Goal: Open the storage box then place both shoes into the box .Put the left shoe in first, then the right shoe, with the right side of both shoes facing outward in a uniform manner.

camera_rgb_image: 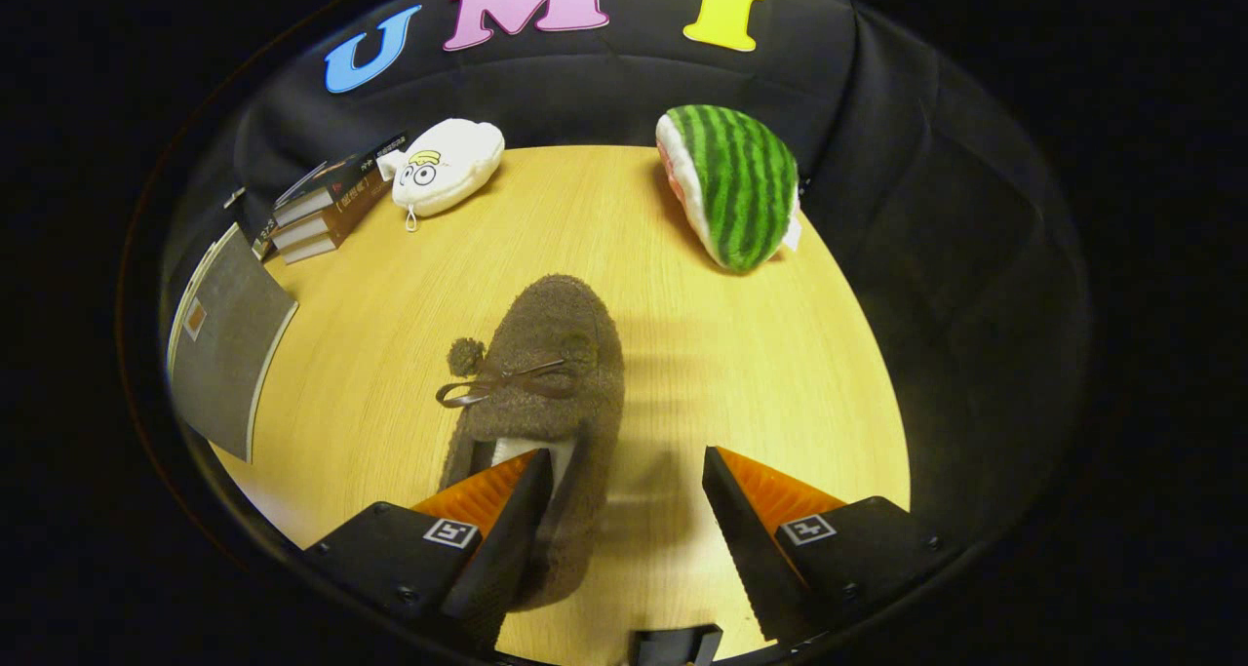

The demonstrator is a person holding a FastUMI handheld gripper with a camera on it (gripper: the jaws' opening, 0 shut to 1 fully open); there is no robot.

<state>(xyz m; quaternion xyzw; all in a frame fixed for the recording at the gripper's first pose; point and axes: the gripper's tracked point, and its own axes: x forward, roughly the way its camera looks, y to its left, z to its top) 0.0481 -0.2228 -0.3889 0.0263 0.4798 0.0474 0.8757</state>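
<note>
Jaws spread wide and holding nothing, my gripper (624, 500) hangs over the heel end of the brown fuzzy shoe (546, 373), one finger above its opening, the other over bare table (760, 354). It looks light, soft and floppy, so I judge pinching the heel wall at the collar safest. Beyond lie a watermelon plush (733, 183), white pouch (444, 164) and books (327, 208).

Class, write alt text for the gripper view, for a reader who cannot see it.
The open gripper hovers over a brown fuzzy shoe on a wooden table, one finger above the shoe's opening, the other beside it. Beyond lie a watermelon plush, a white plush pouch and stacked books.
</note>
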